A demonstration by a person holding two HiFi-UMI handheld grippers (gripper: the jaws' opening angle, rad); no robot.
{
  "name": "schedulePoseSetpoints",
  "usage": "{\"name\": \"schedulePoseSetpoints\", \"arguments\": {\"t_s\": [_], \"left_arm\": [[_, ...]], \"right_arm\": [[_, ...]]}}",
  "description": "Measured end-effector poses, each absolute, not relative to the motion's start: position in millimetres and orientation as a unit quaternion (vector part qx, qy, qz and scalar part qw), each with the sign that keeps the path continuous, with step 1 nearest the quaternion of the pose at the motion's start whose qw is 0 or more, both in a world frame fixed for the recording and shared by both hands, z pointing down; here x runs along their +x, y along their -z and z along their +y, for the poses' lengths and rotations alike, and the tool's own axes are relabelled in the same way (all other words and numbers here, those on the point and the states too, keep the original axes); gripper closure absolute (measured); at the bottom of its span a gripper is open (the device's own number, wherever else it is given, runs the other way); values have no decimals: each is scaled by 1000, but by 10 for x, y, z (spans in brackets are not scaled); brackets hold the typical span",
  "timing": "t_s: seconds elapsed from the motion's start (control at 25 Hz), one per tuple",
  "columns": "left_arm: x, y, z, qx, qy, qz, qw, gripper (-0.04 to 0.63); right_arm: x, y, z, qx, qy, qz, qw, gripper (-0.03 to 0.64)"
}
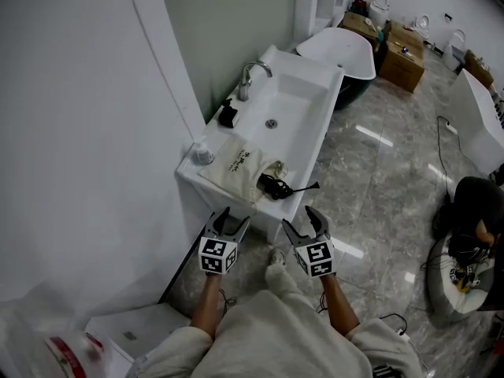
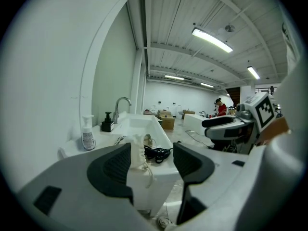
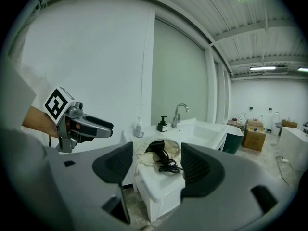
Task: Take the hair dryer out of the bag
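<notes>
A cream drawstring bag [image 1: 235,164] lies on the near end of the white sink counter [image 1: 307,144], its mouth facing me. The black hair dryer [image 3: 156,148] sits in the bag's mouth, and its coiled cord [image 1: 274,186] and plug spill onto the counter's front edge. My left gripper [image 1: 231,220] and right gripper [image 1: 302,220] hover side by side just short of the counter, both open and empty. In the left gripper view the bag [image 2: 136,150] and cord [image 2: 157,153] show between the open jaws; the right gripper view frames the bag [image 3: 144,159] likewise.
On the counter stand a faucet [image 1: 250,75], a black dispenser [image 1: 228,115] and a small pump bottle [image 1: 203,154]. A bathtub [image 1: 346,53] and cardboard boxes [image 1: 402,60] lie beyond. A person [image 1: 472,211] crouches on the marble floor at right. A wall runs along the left.
</notes>
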State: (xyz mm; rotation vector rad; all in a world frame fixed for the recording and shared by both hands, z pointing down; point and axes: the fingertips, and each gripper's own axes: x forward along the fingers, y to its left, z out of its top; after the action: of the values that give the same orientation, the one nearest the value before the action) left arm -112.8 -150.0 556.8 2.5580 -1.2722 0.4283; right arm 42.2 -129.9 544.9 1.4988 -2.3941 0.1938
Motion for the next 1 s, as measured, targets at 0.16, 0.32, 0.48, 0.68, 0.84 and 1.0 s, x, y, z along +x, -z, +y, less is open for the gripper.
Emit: {"name": "schedulePoseSetpoints", "arguments": {"t_s": [0.16,0.32,0.48,0.68,0.84,1.0], "left_arm": [[-1025,-5619,-1846,871,-157,-446,131,341],[-859,-5710,-2179,868,-174,-444,137,341],[-729,-5827,-2440,863,-201,-441,139,341],[-584,-5942,-2691,858,-239,-436,130,341],[-479,-6076,-2813,852,-288,-421,114,341],[-407,-6204,-2881,846,-331,-407,98,341]], "right_arm": [[465,-5504,-1676,507,-76,-844,159,321],[514,-5567,-2030,489,-86,-852,166,321],[574,-5663,-2334,475,-93,-858,173,321],[722,-5792,-2642,468,-107,-860,174,321],[754,-5904,-2758,458,-119,-863,178,321],[747,-6055,-2768,452,-142,-863,176,322]]}}
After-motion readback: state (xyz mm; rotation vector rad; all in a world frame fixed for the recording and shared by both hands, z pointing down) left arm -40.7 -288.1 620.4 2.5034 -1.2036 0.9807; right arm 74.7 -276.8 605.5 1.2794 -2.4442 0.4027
